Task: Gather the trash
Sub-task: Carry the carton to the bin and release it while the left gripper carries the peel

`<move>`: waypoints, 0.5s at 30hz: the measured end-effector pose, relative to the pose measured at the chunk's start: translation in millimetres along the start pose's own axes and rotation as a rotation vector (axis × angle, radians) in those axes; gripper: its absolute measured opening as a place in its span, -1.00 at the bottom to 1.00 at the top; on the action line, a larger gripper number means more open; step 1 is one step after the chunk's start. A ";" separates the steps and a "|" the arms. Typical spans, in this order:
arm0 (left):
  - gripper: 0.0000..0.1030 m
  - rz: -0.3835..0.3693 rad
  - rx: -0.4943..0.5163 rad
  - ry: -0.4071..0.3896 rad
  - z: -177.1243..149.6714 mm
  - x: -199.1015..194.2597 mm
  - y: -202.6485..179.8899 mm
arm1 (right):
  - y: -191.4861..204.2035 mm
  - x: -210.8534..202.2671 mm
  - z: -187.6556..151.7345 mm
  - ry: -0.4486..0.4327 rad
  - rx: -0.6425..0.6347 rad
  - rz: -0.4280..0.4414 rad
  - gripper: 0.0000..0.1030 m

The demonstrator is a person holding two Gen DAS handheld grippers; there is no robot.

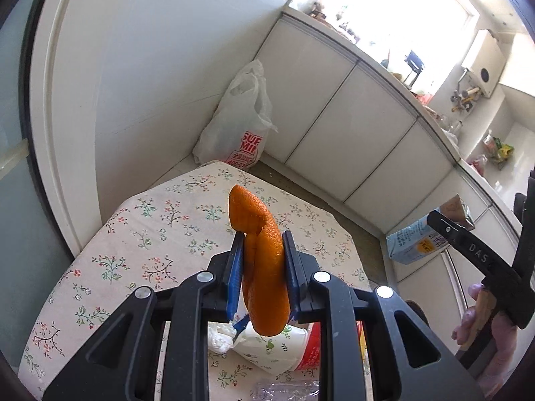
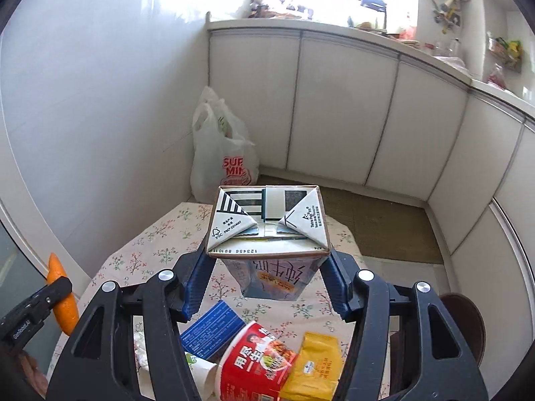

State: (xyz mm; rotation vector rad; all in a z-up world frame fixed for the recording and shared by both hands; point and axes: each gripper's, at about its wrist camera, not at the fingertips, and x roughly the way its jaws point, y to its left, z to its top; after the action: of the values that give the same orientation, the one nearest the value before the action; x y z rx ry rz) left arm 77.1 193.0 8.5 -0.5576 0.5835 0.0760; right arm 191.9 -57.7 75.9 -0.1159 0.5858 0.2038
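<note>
My left gripper point(image 1: 262, 250) is shut on a curled orange peel point(image 1: 264, 260), held up above the flowered table point(image 1: 133, 234). My right gripper point(image 2: 267, 260) is shut on a milk carton point(image 2: 267, 224), its folded bottom facing the camera, lifted over the table. In the left wrist view the carton point(image 1: 421, 240) and the right gripper's black finger point(image 1: 468, 244) show at the right edge. The right wrist view catches the peel point(image 2: 62, 297) in the left gripper at the far left. A white plastic bag point(image 2: 224, 153) with red print stands open on the floor past the table's far end.
On the table below lie a red instant-noodle cup point(image 2: 257, 361), a yellow packet point(image 2: 314, 367), a blue box point(image 2: 210, 330), a white paper cup point(image 1: 274, 347) and crumpled tissue point(image 1: 220, 337). White cabinets point(image 2: 334, 107) line the far side. A brown stool point(image 2: 468, 320) stands to the right.
</note>
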 end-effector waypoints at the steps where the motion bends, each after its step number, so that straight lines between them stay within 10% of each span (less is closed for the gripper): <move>1: -0.56 -0.011 0.014 -0.006 -2.5 -1.0 -7.2 | -9.6 -5.4 -3.5 -0.012 0.019 -0.011 0.09; 15: -0.56 -0.128 0.190 -0.018 -34.6 9.9 -122.4 | -149.5 -55.1 -61.8 -0.080 0.253 -0.182 0.10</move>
State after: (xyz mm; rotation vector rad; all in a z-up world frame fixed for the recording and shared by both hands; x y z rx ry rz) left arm 95.2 70.2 37.6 -0.4081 0.5295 -0.0948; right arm 147.3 -222.2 63.1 0.0834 0.5140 -0.0424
